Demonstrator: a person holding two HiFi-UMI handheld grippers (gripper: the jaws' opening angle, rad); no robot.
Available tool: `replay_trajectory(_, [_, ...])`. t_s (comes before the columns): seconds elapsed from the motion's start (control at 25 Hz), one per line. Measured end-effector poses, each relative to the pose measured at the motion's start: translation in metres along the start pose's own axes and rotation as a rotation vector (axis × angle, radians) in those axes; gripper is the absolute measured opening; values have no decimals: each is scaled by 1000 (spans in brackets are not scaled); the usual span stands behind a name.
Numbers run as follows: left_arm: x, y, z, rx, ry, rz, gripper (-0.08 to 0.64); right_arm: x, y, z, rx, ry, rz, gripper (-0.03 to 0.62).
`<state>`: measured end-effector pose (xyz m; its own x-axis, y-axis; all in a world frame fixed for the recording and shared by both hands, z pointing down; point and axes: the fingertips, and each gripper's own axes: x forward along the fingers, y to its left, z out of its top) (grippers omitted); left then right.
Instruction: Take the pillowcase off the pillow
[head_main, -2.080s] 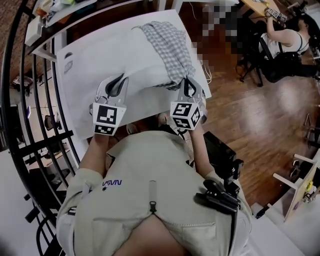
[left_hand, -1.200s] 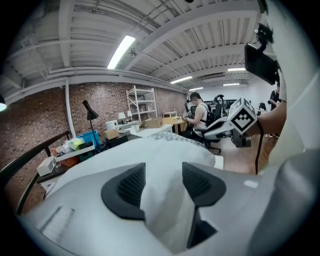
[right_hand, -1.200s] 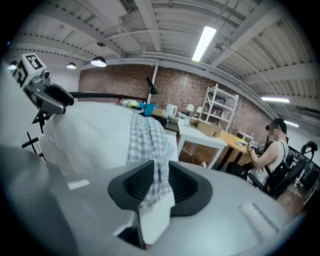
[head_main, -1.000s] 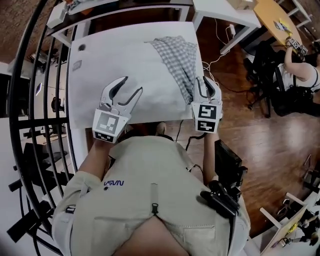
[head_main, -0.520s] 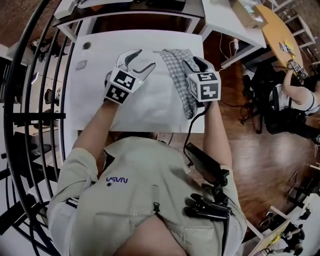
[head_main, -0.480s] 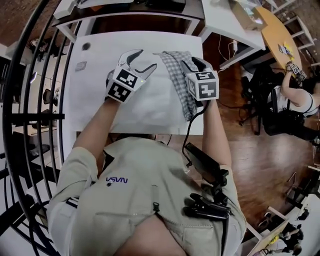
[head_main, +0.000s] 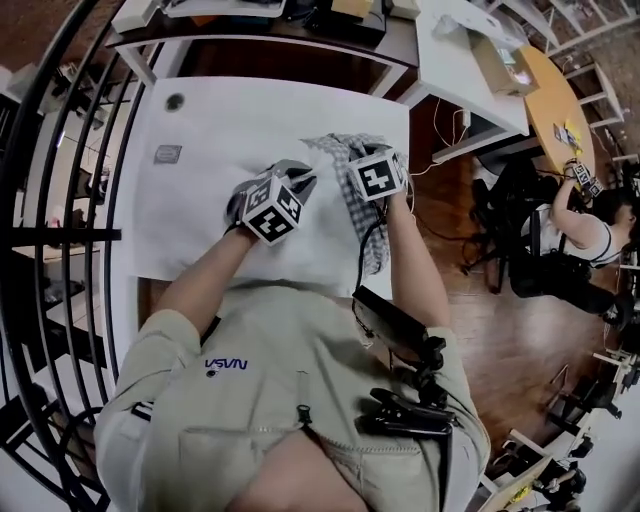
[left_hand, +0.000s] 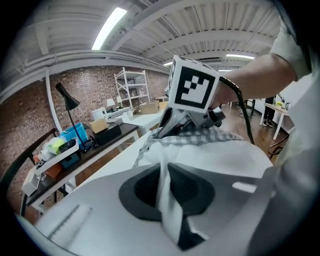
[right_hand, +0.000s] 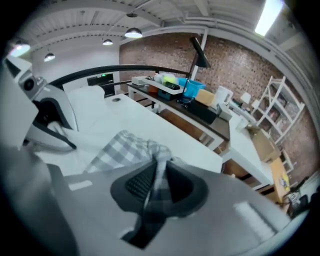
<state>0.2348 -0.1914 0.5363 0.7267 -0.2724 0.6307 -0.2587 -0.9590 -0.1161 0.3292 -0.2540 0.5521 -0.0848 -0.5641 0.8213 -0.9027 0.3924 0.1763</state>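
A white pillow (head_main: 318, 222) lies on the white table (head_main: 205, 190), with the grey checked pillowcase (head_main: 352, 200) bunched along its right side and hanging over the table's front edge. My left gripper (head_main: 298, 178) is closing, and a fold of white pillow fabric (left_hand: 161, 165) stands pinched between its pads. My right gripper (head_main: 352, 152) is closing too, and a twist of the checked pillowcase (right_hand: 159, 165) is nipped between its pads. The two grippers sit close together at the pillow's far end. In the left gripper view the right gripper's marker cube (left_hand: 192, 90) hovers just beyond the checked cloth (left_hand: 210, 137).
A small dark disc (head_main: 176, 101) and a grey tag (head_main: 167, 154) lie on the table's far left. A black railing (head_main: 55, 200) curves along the left. A dark desk with bins and a lamp (right_hand: 175, 85) stands behind the table. A person (head_main: 585, 235) sits far right.
Both grippers moved from the pillow's near end to its far end and drew together. Their jaws went from spread to pinched, the left on white fabric and the right on checked cloth.
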Motion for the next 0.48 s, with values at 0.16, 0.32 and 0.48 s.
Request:
replay_trajectory(0.16, [-51, 3, 20, -61, -136, 31, 17, -33, -41, 23, -86, -103, -214, 28])
replay_trajectory(0.32, [-101, 11, 34, -117, -249, 95, 18, -45, -106, 9, 69, -124, -362, 25])
replay_trajectory(0.48, [-100, 30, 16, -174, -242, 148, 18, -24, -147, -49, 161, -1, -377, 25])
